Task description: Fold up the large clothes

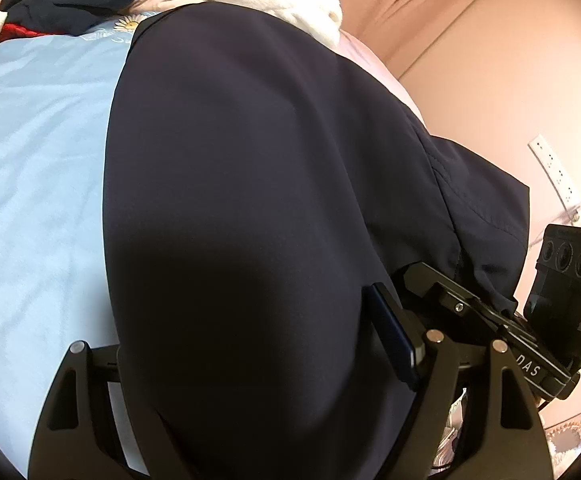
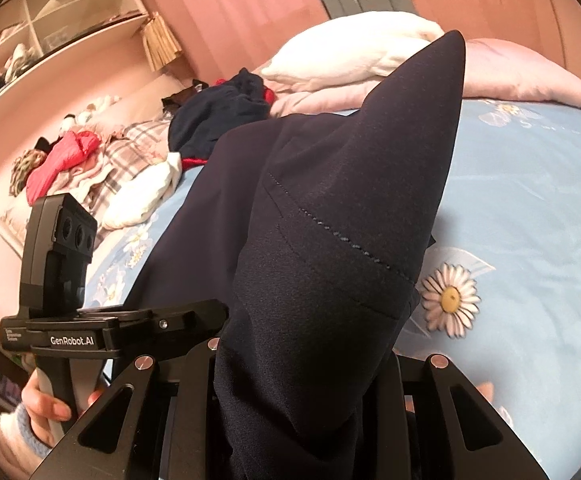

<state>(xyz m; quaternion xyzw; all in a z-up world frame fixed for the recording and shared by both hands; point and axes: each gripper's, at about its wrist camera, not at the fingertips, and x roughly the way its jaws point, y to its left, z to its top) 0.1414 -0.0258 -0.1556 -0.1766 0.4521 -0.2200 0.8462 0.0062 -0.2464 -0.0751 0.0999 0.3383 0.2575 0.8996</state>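
A large dark navy garment [image 1: 250,180] lies on a light blue bedsheet [image 1: 38,184] with daisy prints. My left gripper [image 1: 258,360] is shut on the garment's near edge, and the cloth drapes over its fingers and hides them. My right gripper [image 2: 306,392] is shut on another part of the same garment [image 2: 330,220], lifting it into a tall peak with a stitched seam. The right gripper's body [image 1: 490,320] shows at the lower right in the left wrist view, and the left gripper's body [image 2: 102,328] shows at the lower left in the right wrist view.
A white quilt [image 2: 350,52] and pink blanket [image 2: 530,68] lie at the bed's far end. A heap of dark and red clothes [image 2: 218,112], a white garment [image 2: 142,196] and plaid bedding [image 2: 130,148] lie at the left. Shelves [image 2: 50,12] stand on the pink wall.
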